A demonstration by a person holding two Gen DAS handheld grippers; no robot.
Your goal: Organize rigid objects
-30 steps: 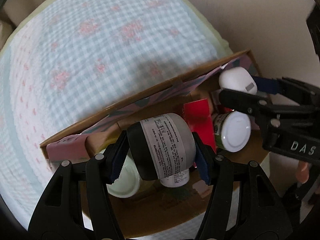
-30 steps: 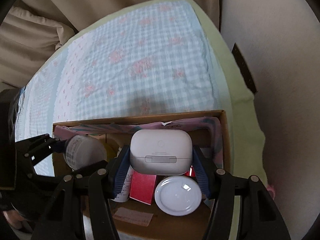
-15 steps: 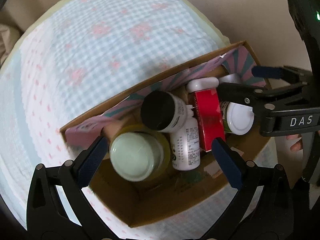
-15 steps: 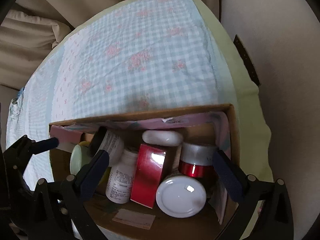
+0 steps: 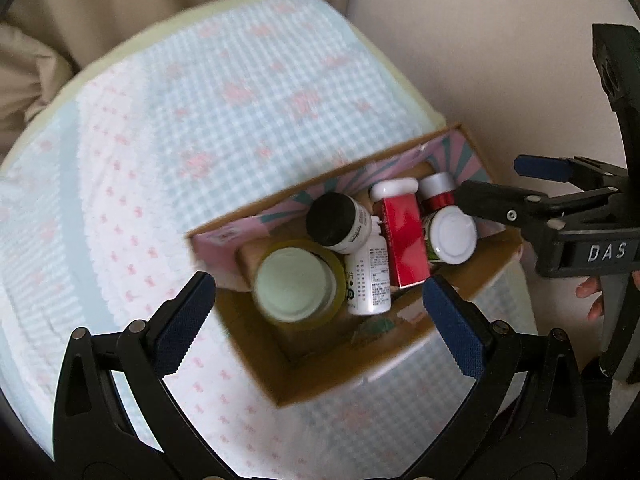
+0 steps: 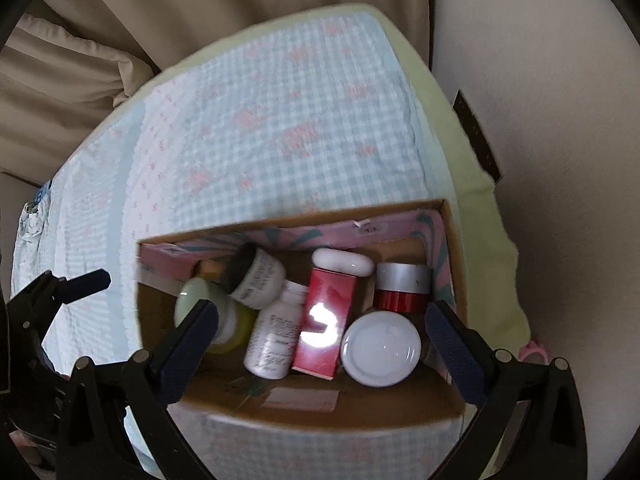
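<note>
An open cardboard box (image 5: pixel 320 384) (image 6: pixel 320 408) sits on the bed. Inside lie a black-capped grey jar (image 5: pixel 334 224) (image 6: pixel 256 280), a white earbud case (image 5: pixel 394 189) (image 6: pixel 342 263), a red carton (image 5: pixel 402 244), a white bottle (image 5: pixel 370 280), a pale green lidded jar (image 5: pixel 296 284), a white-lidded jar (image 5: pixel 454 236) and a red jar with a silver lid (image 5: pixel 438 192). My left gripper (image 5: pixel 318 284) hangs open above the box's left half, holding nothing. My right gripper (image 6: pixel 320 308) hangs open above the right half, also holding nothing.
A blue-and-white checked blanket (image 6: pixel 280 140) with pink flowers covers the bed beyond the box. Beige curtain folds (image 6: pixel 60 72) lie at the far left, and a pale wall (image 6: pixel 560 160) stands close on the right. A person's fingers (image 5: pixel 592 296) hold the right gripper's handle.
Both grippers opened and rose. The left let go of the black-capped jar and the right let go of the earbud case; both now rest in the box.
</note>
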